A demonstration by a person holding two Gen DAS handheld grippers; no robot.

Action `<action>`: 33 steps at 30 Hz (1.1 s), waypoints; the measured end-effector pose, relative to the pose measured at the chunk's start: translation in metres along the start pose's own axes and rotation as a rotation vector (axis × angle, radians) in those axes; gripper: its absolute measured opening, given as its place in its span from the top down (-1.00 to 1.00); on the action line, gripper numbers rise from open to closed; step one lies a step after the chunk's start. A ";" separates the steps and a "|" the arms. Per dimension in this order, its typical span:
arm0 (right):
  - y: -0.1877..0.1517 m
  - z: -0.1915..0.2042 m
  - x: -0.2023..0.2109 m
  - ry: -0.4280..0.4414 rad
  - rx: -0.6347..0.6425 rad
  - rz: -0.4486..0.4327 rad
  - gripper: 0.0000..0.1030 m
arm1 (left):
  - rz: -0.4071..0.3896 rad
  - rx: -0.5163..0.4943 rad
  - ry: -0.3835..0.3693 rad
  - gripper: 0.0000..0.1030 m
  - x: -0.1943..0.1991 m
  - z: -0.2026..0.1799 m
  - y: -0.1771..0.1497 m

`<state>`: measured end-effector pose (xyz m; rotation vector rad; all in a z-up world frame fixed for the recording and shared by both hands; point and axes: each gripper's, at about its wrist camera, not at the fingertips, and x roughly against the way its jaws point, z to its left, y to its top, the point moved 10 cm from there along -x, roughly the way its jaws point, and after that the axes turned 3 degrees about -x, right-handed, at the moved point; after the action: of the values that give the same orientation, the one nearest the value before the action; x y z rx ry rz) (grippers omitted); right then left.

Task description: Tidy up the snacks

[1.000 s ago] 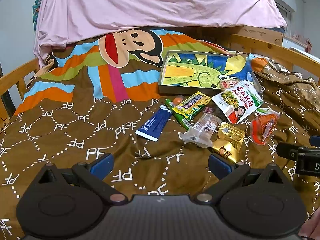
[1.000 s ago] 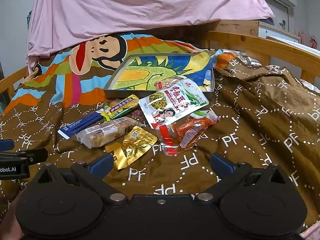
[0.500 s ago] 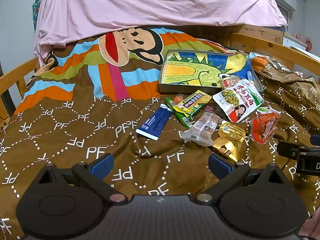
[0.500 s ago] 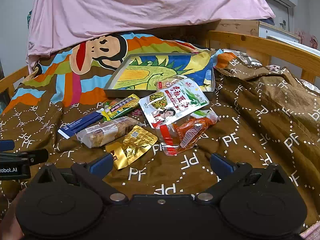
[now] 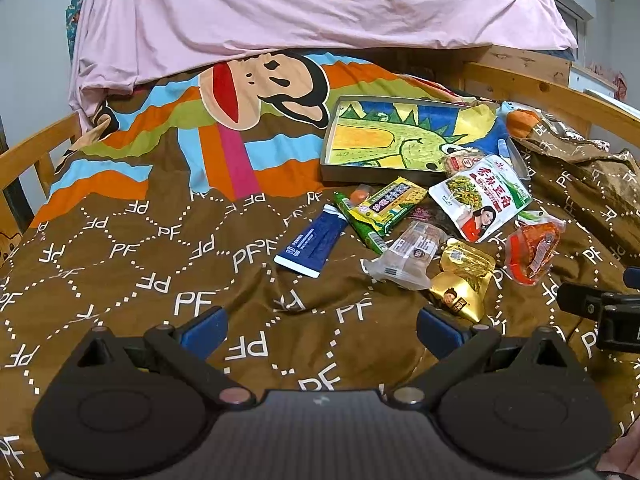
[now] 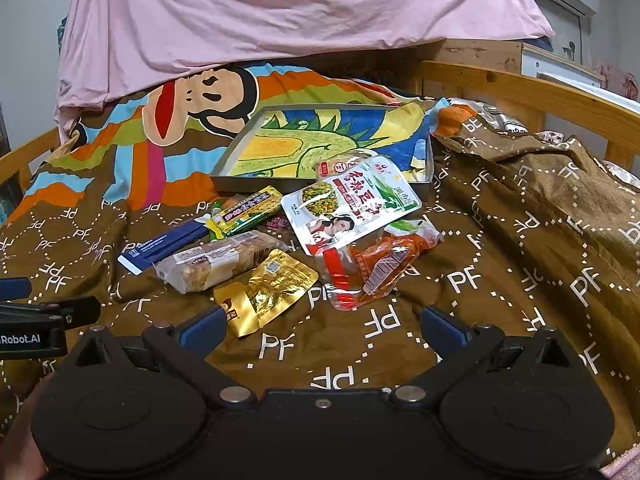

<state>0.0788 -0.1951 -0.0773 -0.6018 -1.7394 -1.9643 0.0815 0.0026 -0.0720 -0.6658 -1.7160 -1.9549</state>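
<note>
Several snack packs lie in a heap on a brown bedspread: a blue packet [image 5: 310, 242], a yellow-green bar [image 5: 386, 204], a clear bread pack [image 5: 410, 254], a gold pouch [image 5: 462, 282], a white-green pouch [image 5: 482, 196] and an orange-red pack [image 5: 534, 250]. Behind them stands a shallow tray [image 5: 384, 174] lined with a dinosaur drawing. My left gripper [image 5: 320, 326] is open, low and nearer than the heap. My right gripper [image 6: 322, 326] is open too, just short of the gold pouch [image 6: 268, 292] and orange-red pack [image 6: 372, 268]. Neither holds anything.
A pink sheet [image 5: 304, 12] hangs over the far end of the bed. Wooden bed rails [image 6: 520, 92] run along the right and the left [image 5: 28, 156]. A bunched fold of brown blanket [image 6: 552, 184] rises at the right. A hand [image 6: 22, 452] shows at the lower left.
The left view has crept slightly forward toward the snacks. The right gripper has stayed put. Both stay open and empty.
</note>
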 end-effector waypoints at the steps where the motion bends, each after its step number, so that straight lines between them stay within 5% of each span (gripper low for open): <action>1: 0.000 0.000 0.000 0.000 0.000 0.001 -0.99 | 0.000 -0.001 0.002 -0.99 0.000 0.000 0.000; 15: 0.007 -0.002 -0.018 0.061 -0.005 0.067 -0.99 | -0.015 -0.037 -0.004 -0.99 -0.016 -0.008 0.019; 26: 0.005 0.005 -0.058 0.167 0.025 0.160 -0.99 | 0.030 -0.139 -0.111 -0.99 -0.066 -0.034 0.049; 33: -0.004 0.023 -0.086 0.244 -0.006 0.224 -0.99 | 0.139 -0.180 -0.272 -0.99 -0.103 -0.052 0.055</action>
<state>0.1466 -0.1682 -0.1283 -0.5104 -1.4528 -1.8046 0.1926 -0.0533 -0.0992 -1.1308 -1.6034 -2.0092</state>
